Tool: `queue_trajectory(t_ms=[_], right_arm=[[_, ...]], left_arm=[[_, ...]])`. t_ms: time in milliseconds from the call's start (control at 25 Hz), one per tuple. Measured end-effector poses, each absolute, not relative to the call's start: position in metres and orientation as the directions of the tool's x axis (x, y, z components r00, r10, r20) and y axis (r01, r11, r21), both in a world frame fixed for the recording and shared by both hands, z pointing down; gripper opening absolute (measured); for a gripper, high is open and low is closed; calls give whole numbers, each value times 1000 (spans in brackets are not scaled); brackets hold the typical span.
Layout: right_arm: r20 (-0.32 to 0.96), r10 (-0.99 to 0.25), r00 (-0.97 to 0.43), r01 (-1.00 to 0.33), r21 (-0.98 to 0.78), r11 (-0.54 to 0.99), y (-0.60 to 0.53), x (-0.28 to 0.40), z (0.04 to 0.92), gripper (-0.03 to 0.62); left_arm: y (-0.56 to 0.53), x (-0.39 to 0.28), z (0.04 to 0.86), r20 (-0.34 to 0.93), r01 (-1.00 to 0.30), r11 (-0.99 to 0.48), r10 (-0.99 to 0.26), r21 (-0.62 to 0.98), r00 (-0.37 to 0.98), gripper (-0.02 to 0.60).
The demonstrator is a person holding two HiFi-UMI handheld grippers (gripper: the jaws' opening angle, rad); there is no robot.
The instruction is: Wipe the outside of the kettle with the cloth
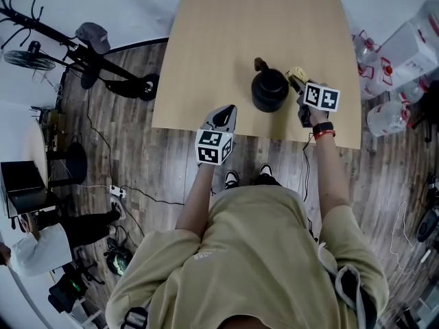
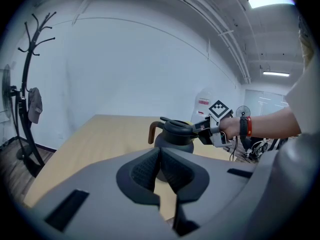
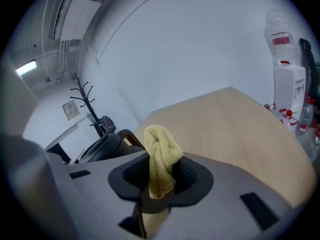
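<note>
A black kettle (image 1: 269, 90) with a brown handle stands on the wooden table (image 1: 226, 40) near its front edge. My right gripper (image 1: 297, 81) is just right of the kettle, shut on a yellow cloth (image 3: 160, 158) that bunches up between its jaws; the cloth (image 1: 295, 75) sits close beside the kettle's side. In the right gripper view the kettle (image 3: 107, 145) shows at the left. My left gripper (image 1: 223, 117) rests at the table's front edge, left of the kettle, shut with nothing in it. The left gripper view shows the kettle (image 2: 173, 135) ahead with the right gripper (image 2: 202, 129) against its lid.
A coat rack (image 1: 75, 53) with a cap and a fan (image 1: 27, 59) stand on the floor at the left. Water bottles and a dispenser (image 1: 405, 53) crowd the right of the table. Another person (image 1: 48, 242) is at the lower left.
</note>
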State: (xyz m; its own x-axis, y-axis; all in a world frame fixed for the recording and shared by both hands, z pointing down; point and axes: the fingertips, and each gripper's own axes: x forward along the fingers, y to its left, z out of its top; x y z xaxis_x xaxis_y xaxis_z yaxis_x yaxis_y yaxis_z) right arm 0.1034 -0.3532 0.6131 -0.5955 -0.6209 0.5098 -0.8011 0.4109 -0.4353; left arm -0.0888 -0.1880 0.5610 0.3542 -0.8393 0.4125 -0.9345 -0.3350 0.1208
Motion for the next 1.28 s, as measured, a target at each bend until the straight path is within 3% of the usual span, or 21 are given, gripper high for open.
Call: queue_trajectory(t_ms=[440,960,1280], right_arm=[[536,-677,-504,-849,-449,277,-245,134,643,107],[566,-555,-609,-793,-422,440,-164,-11,661,110],[570,-574,-588,-804,-337,490,-182,-75,664,112]], left_arm=[[-170,-77,564,385,-893,-422,-806,157,449,25],[-146,-132,552,360,-901,-406,-826,155,434,25],[-148,-176,543,347,-922,-365,-854,132,388,25]])
